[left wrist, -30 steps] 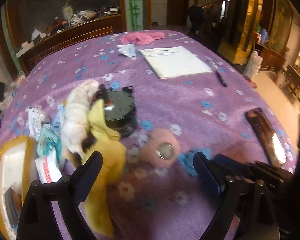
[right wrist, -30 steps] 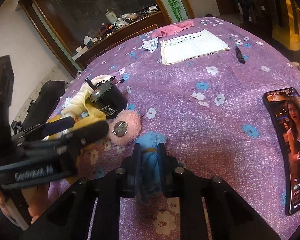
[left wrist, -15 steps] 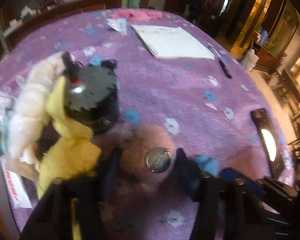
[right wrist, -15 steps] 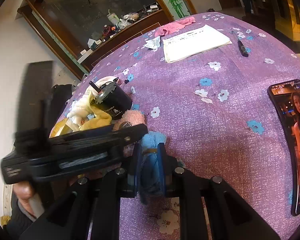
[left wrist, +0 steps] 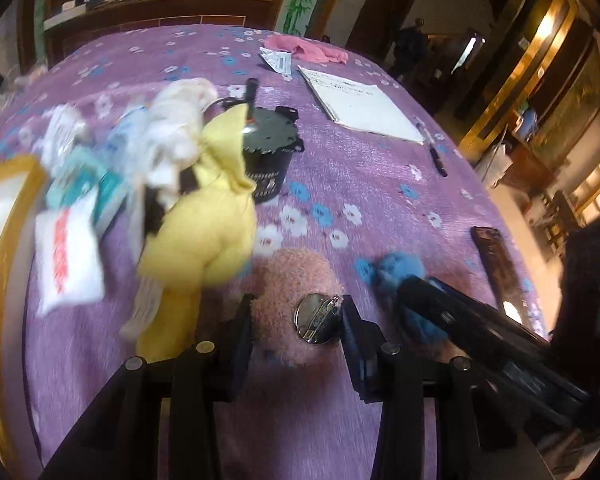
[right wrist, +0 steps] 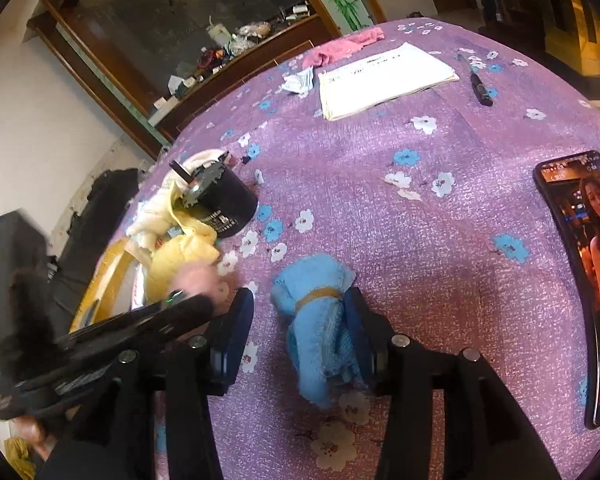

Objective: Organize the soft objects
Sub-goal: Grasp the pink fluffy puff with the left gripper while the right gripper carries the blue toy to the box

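Observation:
A pink fuzzy pompom with a round metal pin back (left wrist: 300, 312) sits between my left gripper's (left wrist: 298, 326) fingers, which are shut on it just above the purple flowered tablecloth (left wrist: 380, 184). A blue cloth bundle tied with a band (right wrist: 320, 312) lies on the cloth between my right gripper's (right wrist: 300, 320) open fingers, against the right pad (right wrist: 358, 320). The blue bundle (left wrist: 396, 272) also shows in the left wrist view. A yellow plush (left wrist: 208, 220) and a white plush (left wrist: 180, 128) lie in a pile at the left.
A black motor (left wrist: 270, 156) stands by the plush pile, with packets (left wrist: 68, 248) and a yellow-framed tray (left wrist: 0, 208) at the left. A phone (right wrist: 580, 264) lies at the right. A notepad (right wrist: 384, 76), pen (right wrist: 478, 84) and pink cloth (right wrist: 340, 48) lie at the far side.
My left gripper moved forward and closed around the pink pompom. My right gripper, shut on the blue bundle before, has opened, and the bundle now rests on the cloth.

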Demonstrator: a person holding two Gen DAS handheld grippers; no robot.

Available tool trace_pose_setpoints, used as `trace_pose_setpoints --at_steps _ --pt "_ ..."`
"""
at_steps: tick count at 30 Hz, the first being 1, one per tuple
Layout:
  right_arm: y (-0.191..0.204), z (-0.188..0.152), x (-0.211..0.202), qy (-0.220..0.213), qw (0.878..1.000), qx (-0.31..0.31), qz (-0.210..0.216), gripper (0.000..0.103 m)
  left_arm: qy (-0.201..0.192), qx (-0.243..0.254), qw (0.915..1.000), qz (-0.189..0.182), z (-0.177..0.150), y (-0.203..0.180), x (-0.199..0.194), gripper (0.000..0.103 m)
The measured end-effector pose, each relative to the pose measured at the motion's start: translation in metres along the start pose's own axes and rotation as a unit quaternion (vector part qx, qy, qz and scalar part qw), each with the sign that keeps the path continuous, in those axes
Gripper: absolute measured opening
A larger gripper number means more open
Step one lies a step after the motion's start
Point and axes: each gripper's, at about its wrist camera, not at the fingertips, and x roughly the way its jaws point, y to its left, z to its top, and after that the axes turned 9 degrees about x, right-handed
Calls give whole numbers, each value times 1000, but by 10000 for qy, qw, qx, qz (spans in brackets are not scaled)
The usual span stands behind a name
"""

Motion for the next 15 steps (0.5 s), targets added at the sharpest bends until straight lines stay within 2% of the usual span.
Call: trace_pose_setpoints --at_steps 1,2,4,6,9,13,15 --pt "3 -1 1 -10 10000 -62 -70 28 -35 -85 10000 -27 -5 2 -6 42" --pt "5 -2 1 -32 9998 -145 -165 22 -73 -138 9999 -37 -9 4 -11 42" --pt "13 -6 -2 -199 9988 -343 -296 22 -177 -253 9995 -78 -15 9 -23 42" --pt "19 -10 -8 -392 9974 -554 -260 22 -294 -385 9988 -98 -21 16 -36 42" --pt "25 -15 -12 -424 9968 -666 -152 22 -378 -542 9978 -111 -29 29 -57 42" --pt "36 -22 -7 -44 9964 -417 738 22 -584 -704 9958 -27 -38 48 -89 42" --pt "54 -29 -6 32 9928 -538 1069 22 -684 -823 9942 65 -43 60 -104 42"
